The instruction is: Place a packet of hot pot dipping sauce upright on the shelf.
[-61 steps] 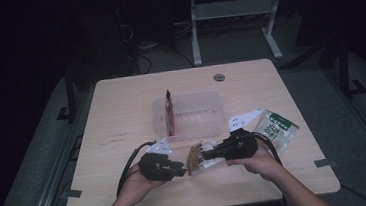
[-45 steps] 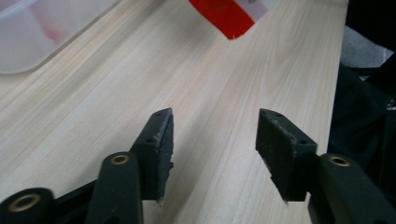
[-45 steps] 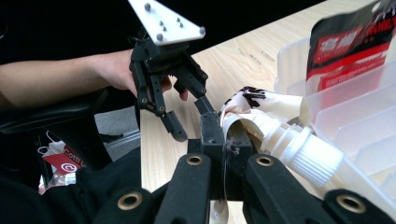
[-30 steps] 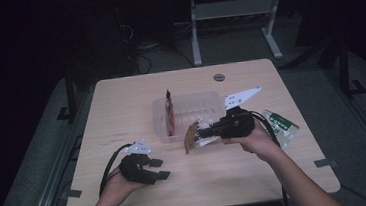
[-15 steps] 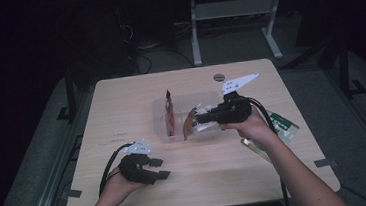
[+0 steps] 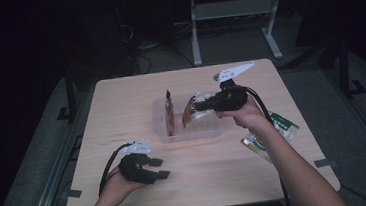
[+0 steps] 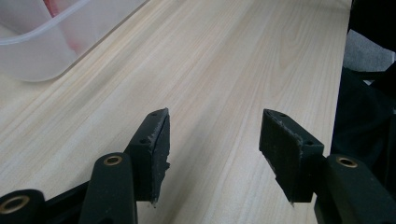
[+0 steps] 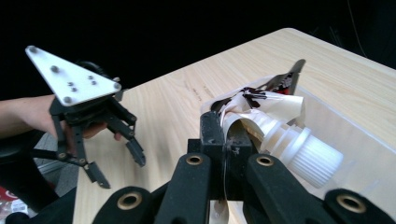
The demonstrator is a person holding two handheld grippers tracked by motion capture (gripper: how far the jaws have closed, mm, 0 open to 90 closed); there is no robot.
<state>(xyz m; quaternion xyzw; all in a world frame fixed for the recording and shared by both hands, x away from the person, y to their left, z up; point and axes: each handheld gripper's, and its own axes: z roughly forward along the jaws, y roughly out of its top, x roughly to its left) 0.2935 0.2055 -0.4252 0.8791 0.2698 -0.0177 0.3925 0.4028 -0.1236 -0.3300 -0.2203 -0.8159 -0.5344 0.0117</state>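
Right tongs (image 6: 200, 105) clamped on a spouted pouch (image 6: 189, 112), held above the clear tub (image 6: 208, 128) at mid-bench, beside a second pouch (image 6: 170, 111) standing upright inside that tub. Left tongs (image 6: 158, 168) spread wide and empty, resting low on the bench (image 6: 120, 98), nearer the person than the tub. Green packets (image 6: 274, 131) lying just right of the tub.

A pale wood-grain rectangular worktop (image 6: 135, 94) on a dark metal frame stands on a grey carpeted floor (image 6: 34, 151) in a dim room. At twelve o'clock beyond it, a light grey metal table frame (image 6: 228, 11) stands in near darkness, with black cables (image 6: 140, 41) at eleven o'clock.
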